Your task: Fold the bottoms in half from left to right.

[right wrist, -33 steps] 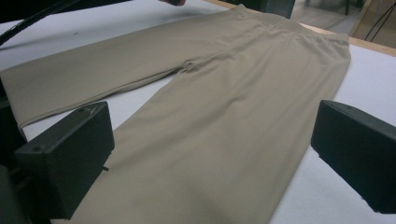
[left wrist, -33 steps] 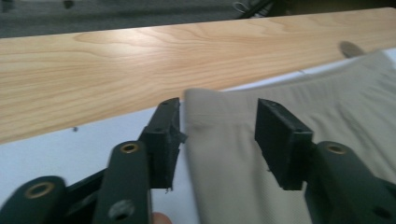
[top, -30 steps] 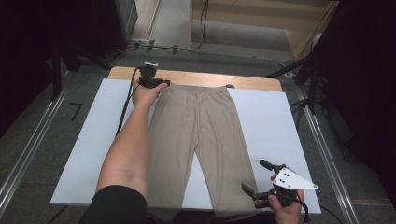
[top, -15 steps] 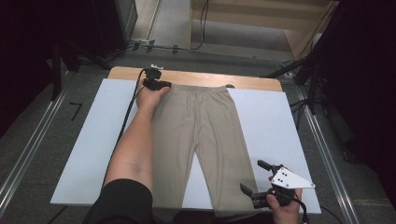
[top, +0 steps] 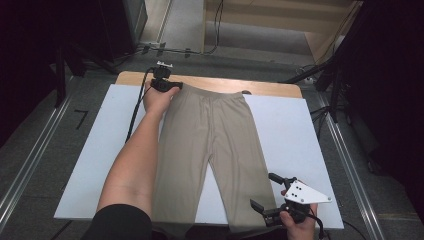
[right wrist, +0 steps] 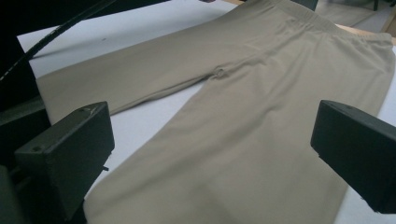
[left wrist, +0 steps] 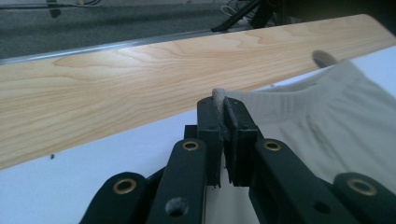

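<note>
Trousers laid flat, one waist corner gripped, fold not yet started.

Beige trousers (top: 210, 150) lie spread on the white worktop (top: 295, 135), waistband toward the far edge, legs running to the near edge. The left tool (top: 162, 84), at the far left waist corner, has its jaws pressed together on the waistband corner (left wrist: 218, 95). The right tool (top: 272, 197) hovers at the near edge beside the right leg's hem, jaws wide apart and holding nothing. Judging by this, the spreading looks finished; gripping the hem and every fold are left.
</note>
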Motion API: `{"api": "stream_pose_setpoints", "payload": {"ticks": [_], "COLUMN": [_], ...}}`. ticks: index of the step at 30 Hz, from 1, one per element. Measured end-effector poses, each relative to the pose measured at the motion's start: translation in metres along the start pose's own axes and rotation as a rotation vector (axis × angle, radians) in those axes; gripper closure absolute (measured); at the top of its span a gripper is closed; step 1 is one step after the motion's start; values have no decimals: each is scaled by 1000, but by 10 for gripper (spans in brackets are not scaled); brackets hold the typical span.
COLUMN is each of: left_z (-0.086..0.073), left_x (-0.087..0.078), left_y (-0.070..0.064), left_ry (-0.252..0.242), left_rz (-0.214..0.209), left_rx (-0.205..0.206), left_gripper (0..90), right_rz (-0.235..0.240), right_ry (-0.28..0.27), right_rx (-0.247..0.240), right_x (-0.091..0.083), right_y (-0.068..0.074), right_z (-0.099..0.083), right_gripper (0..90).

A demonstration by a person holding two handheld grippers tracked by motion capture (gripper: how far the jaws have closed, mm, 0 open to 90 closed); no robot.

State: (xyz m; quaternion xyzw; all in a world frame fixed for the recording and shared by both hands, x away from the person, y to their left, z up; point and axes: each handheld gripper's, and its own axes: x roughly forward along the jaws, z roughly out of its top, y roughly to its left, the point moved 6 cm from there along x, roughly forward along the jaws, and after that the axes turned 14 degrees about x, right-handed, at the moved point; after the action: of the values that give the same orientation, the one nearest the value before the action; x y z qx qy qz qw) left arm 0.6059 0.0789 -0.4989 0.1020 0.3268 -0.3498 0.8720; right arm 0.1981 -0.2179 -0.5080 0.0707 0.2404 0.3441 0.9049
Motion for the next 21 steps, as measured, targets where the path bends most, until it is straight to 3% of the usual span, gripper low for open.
{"api": "stream_pose_setpoints", "payload": {"ticks": [7, 10, 15, 17, 20, 21], "left_z": [18, 24, 30, 32, 32, 32], "left_x": [-22, -31, -40, -42, -43, -43], "left_y": [-22, -32, -44, -46, -48, -48], "left_ry": [-32, -40, -39, -41, -34, -34], "left_rz": [-43, -56, -46, -45, -41, -41], "left_rx": [38, 56, 100, 105, 119, 119], "left_gripper": [871, 869, 868, 868, 868, 868], "right_rz": [40, 91, 136, 140, 174, 174], "right_ry": [7, 38, 74, 80, 104, 104], "right_rx": [3, -10, -31, -30, -21, -21], "right_x": [9, 20, 46, 58, 78, 78], "right_y": [31, 52, 87, 102, 124, 124], "right_z": [10, 14, 20, 21, 19, 19], "right_gripper": [0, 0, 4, 158, 190, 190]}}
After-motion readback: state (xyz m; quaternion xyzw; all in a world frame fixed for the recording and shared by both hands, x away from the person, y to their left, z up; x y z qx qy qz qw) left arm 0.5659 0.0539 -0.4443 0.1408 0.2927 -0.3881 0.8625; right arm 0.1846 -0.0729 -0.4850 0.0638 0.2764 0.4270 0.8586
